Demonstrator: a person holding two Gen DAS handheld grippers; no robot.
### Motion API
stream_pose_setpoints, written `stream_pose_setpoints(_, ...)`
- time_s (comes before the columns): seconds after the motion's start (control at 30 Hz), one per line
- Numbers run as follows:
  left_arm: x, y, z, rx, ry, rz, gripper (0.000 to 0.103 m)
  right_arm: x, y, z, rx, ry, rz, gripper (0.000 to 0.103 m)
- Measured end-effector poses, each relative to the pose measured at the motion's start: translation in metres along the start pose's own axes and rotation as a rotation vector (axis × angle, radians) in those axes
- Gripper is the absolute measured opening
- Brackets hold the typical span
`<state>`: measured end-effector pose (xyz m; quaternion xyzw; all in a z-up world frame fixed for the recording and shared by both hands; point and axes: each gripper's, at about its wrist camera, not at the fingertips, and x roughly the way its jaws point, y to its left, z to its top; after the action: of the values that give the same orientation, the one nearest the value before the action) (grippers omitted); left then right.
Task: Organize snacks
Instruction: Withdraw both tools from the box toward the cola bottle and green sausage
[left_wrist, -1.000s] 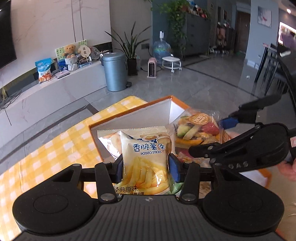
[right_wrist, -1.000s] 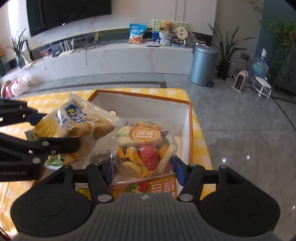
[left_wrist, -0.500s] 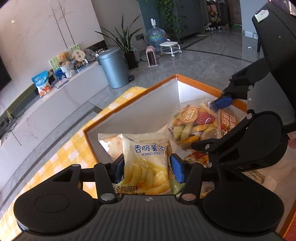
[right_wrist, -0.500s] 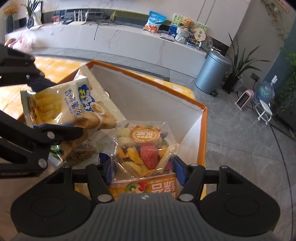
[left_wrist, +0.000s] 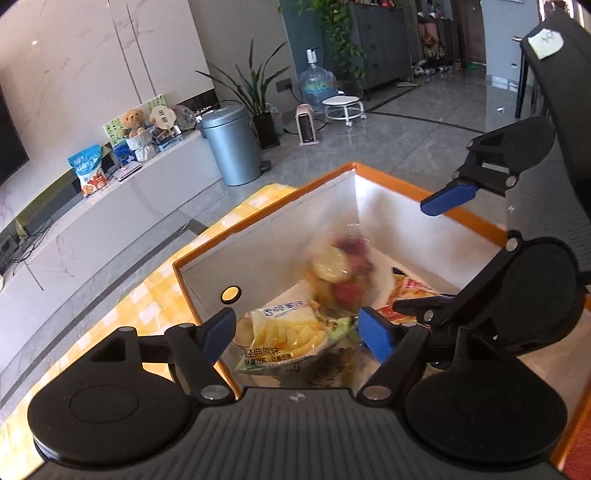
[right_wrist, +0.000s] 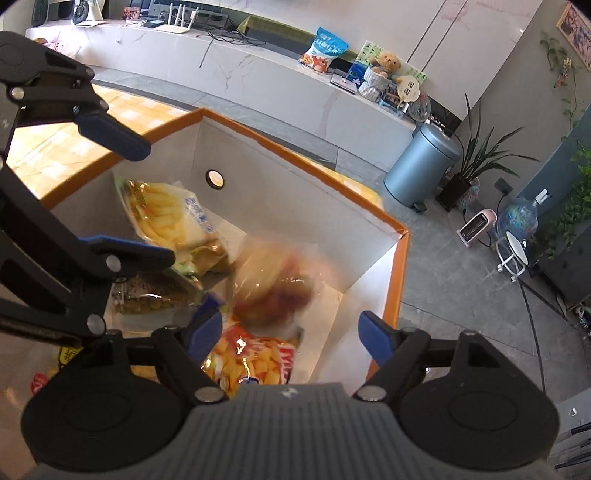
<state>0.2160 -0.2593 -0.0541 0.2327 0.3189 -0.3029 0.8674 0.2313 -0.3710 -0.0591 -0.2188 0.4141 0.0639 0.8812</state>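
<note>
Both my grippers hang empty over the orange-rimmed box (left_wrist: 388, 177), two snack bags inside it.

My left gripper (left_wrist: 297, 332) and right gripper (right_wrist: 291, 332) both stand spread wide, gripping nothing. The potato sticks bag (left_wrist: 284, 336), white and printed with yellow fries, lies flat on the box floor near the wall with a round hole (right_wrist: 215, 179). The clear bag of mixed dried fruit (right_wrist: 275, 280) shows blurred toward the far corner, so I cannot tell whether it rests there. A red-and-yellow snack packet (right_wrist: 255, 362) lies beneath it, a dark-filled packet (right_wrist: 151, 291) beside. Beyond the yellow checked tablecloth (left_wrist: 147, 306) stand a grey pedal bin (left_wrist: 232, 146) and a water jug (left_wrist: 317, 86).
</note>
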Motion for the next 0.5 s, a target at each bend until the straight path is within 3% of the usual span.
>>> stream_pose_setpoints(0.3,-0.046,0.005,-0.005,-0.059,-0.033,-0.028,0.089,-0.037,0.011,0.004,0.025,-0.028,-0.046,0.083)
stream_pose_setpoints(0.5,-0.094,0.012,-0.021,-0.13,-0.096,-0.011,0.089,-0.081,0.028,0.0,0.118,-0.132,-0.076,0.083)
